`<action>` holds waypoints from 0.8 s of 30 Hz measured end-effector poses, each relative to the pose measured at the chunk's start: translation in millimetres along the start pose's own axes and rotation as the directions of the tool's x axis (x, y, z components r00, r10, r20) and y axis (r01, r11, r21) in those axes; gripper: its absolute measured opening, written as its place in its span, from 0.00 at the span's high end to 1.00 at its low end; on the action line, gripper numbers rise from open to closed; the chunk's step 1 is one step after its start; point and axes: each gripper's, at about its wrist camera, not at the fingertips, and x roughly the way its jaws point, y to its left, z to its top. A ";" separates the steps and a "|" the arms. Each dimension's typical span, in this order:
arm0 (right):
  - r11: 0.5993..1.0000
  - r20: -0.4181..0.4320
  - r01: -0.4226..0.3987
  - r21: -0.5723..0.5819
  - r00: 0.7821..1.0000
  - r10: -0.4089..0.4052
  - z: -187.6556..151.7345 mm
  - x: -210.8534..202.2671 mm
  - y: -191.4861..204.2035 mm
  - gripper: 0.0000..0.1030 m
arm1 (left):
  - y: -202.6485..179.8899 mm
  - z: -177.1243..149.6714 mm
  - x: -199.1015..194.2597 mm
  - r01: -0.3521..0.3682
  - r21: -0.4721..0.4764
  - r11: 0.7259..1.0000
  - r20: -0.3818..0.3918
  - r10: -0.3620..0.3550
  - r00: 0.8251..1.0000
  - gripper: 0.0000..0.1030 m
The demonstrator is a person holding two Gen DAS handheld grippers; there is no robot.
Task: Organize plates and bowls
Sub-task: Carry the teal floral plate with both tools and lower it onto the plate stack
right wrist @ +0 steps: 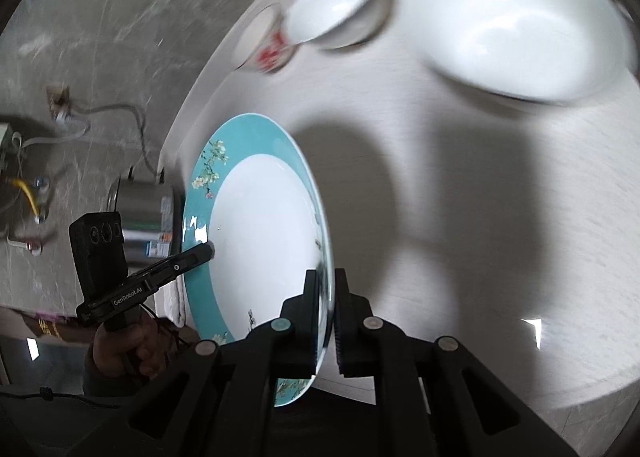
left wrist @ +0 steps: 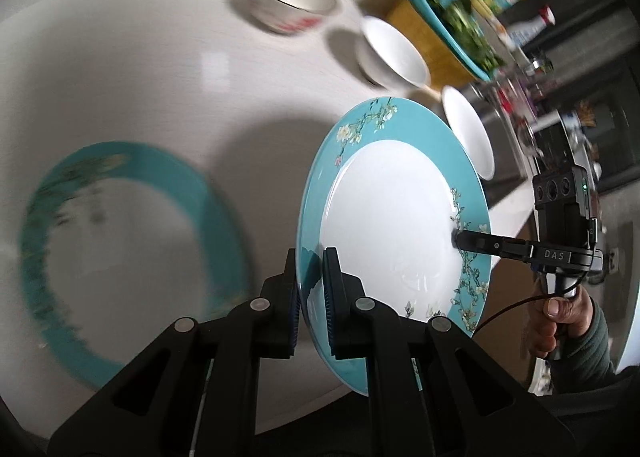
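The worktop (left wrist: 132, 69) is showing a pale, faintly grained surface with a rounded edge. A teal-rimmed plate (left wrist: 128, 257) is lying flat on it, blurred. A bowl with red markings (left wrist: 292, 3) is standing farther back, and a plain white bowl (left wrist: 392, 51) is sitting near it, apart. A shallow white dish (right wrist: 516, 23) is resting just beside the white bowl. A wooden board (left wrist: 424, 41) is lying at the far edge, carrying a teal tray of greens (left wrist: 452, 23).
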 end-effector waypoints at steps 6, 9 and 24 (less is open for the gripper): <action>0.995 -0.071 -0.036 -0.094 0.997 0.029 18.7 47.9 54.4 0.90 | 60.5 -17.0 -51.9 -0.045 -0.089 0.995 0.063 0.051 0.997 0.91; 0.990 -0.110 -0.044 -0.135 0.994 0.029 24.8 76.4 81.1 0.89 | 95.4 -24.4 -73.7 -0.067 -0.124 0.990 0.080 0.077 0.994 0.91; 0.984 -0.184 -0.011 -0.177 0.983 -0.023 29.6 152.0 125.6 0.89 | 209.8 -50.6 -97.6 -0.115 -0.198 0.974 0.050 0.127 0.991 0.87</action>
